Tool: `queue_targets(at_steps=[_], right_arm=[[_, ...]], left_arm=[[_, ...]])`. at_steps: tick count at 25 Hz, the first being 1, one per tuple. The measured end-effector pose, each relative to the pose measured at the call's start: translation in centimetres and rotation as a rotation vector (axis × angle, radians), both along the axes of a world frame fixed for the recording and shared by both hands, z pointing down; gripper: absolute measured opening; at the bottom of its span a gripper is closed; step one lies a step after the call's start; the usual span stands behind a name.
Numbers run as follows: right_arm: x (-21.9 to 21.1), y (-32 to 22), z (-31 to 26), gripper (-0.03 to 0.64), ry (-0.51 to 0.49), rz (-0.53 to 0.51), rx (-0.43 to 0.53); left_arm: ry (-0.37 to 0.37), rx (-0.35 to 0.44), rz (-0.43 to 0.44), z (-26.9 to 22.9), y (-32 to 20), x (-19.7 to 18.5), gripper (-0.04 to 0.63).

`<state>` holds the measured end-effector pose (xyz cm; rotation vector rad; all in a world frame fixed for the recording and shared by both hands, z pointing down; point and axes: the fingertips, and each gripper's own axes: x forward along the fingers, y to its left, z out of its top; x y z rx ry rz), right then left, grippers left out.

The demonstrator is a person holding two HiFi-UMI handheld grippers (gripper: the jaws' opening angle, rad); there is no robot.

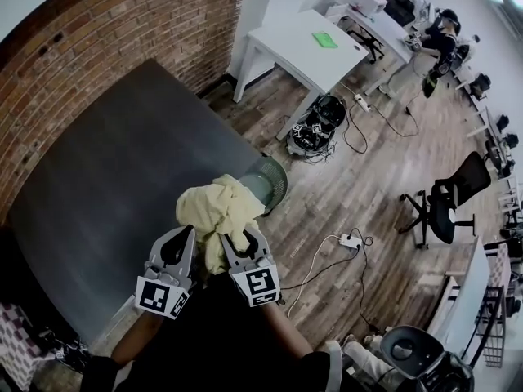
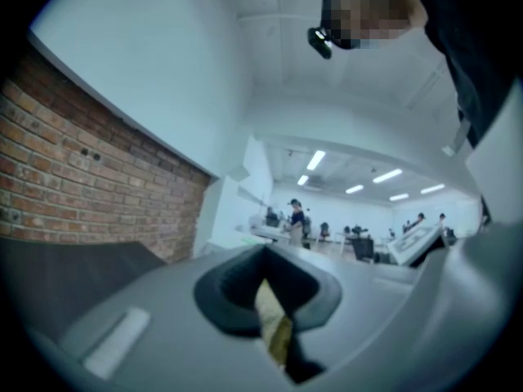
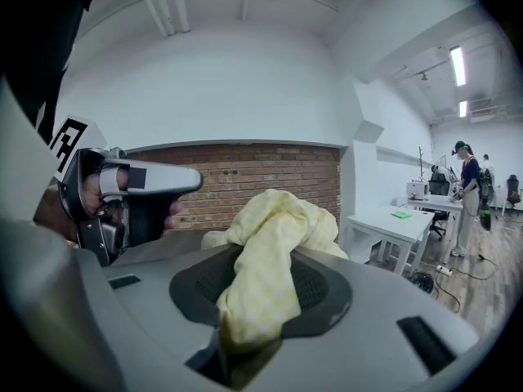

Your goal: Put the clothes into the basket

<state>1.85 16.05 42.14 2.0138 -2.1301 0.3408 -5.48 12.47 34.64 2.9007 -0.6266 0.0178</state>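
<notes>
**Both grippers on the yellow cloth, held up short of the basket**

Right gripper: its jaws are partly closed and clamped on a pale yellow crumpled cloth. In the right gripper view a thick fold of the fabric fills the gap between the dark pads and bulges upward and forward past the tips.

Left gripper: I read its jaws as nearly together, with a thin strip of the same yellow fabric pinched between them in its own view. From the head view it sits just beside the right gripper, on that gripper's left, with the tips of both at the lower edge of the bundle.

Cloth: it is bunched above and ahead of both grippers, clear of any surface. A tail hangs down between the two grippers.

Basket: a round dark wire-mesh basket stands on the wooden plank floor, just off the corner of the dark grey table. In the head view the cloth overlaps the basket's near rim. I cannot tell whether it is over the opening.

Surroundings: a red brick wall runs behind the dark table. Further out are a white table, a black office chair and a white power strip with its cable on the floor.
</notes>
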Motion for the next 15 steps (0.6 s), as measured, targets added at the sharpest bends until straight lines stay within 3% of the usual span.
queue_targets(at_steps=[15], right_arm=[[8.0, 6.0, 0.0, 0.136, -0.004, 0.109, 0.02]], left_arm=[[-0.004, 0.004, 0.096, 0.1, 5.2, 8.2, 0.005]])
